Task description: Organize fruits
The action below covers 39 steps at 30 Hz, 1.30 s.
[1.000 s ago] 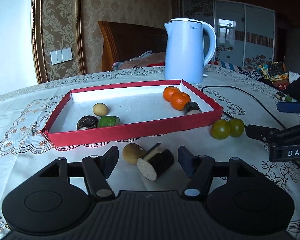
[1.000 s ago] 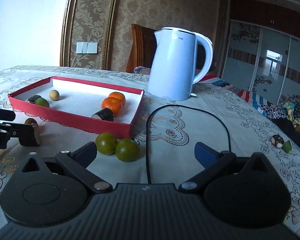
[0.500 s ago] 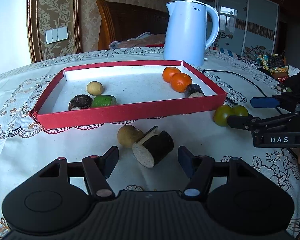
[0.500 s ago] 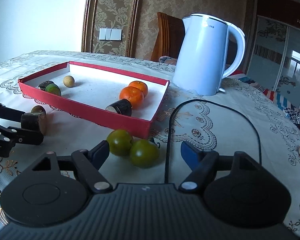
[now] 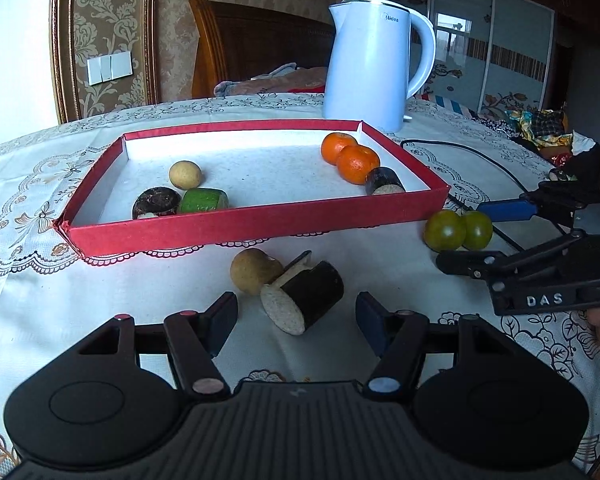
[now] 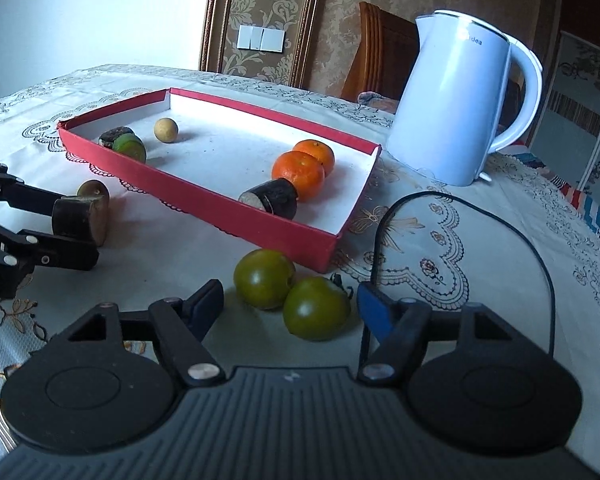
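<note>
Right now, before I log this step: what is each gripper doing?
Left gripper: open, straddling the dark cut piece, not gripping.
Right gripper: closing around two green fruits, not yet pressing.

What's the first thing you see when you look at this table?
A red tray fills the middle of the table, with two bright oranges in its right corner. Behind it stands a tall pale blue kettle. Two green tomatoes lie on the cloth just outside the tray.
</note>
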Each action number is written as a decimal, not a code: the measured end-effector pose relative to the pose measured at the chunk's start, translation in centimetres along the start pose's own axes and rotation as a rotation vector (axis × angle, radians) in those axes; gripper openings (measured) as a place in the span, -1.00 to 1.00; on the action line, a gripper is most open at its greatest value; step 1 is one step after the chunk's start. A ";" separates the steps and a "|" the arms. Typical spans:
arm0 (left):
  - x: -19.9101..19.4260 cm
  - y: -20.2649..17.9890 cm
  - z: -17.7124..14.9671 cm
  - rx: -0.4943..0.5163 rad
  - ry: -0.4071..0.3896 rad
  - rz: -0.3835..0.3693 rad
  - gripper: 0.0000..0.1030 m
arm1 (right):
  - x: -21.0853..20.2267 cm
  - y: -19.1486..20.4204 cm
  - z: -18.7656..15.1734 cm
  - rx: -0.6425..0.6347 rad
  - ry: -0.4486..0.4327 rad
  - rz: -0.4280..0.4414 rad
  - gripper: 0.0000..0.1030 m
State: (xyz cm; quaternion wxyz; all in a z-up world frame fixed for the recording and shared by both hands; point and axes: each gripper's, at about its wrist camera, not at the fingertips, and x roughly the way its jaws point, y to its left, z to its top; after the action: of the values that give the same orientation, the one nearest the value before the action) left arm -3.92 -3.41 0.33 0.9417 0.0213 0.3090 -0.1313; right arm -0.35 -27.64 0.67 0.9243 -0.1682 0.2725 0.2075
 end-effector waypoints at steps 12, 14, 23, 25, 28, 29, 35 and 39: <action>0.0 0.0 0.0 0.004 -0.006 -0.006 0.26 | 1.5 -2.3 0.5 0.117 0.058 0.112 0.49; 0.1 0.2 0.0 -0.007 -0.005 -0.008 0.26 | 0.6 -1.5 -0.1 0.084 0.051 0.129 0.49; 0.3 -0.6 0.1 0.043 0.006 -0.005 0.19 | 0.8 -2.0 -0.1 0.166 0.049 0.041 0.48; 0.3 -0.7 0.1 0.050 0.000 0.002 0.14 | 0.7 -1.8 -0.2 0.153 0.040 0.040 0.36; 0.6 -0.9 0.4 0.060 -0.001 0.011 0.00 | 0.5 -1.1 -0.1 0.122 0.029 0.037 0.14; 0.7 -1.0 0.4 0.062 -0.001 0.014 -0.05 | 0.4 -0.9 -0.1 0.107 0.027 0.033 0.11; 0.8 -1.0 0.5 0.063 -0.001 0.016 -0.13 | 0.2 -0.6 -0.2 0.108 0.018 0.043 -0.08; 0.7 -0.9 0.5 0.057 -0.007 0.011 -0.14 | -0.1 0.6 -0.1 0.064 0.007 0.022 -0.33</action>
State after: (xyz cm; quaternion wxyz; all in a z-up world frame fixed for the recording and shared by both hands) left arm -3.33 -4.51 0.35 0.9425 0.0493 0.3018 -0.1351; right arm -0.79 -27.24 0.52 0.9260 -0.1361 0.2841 0.2083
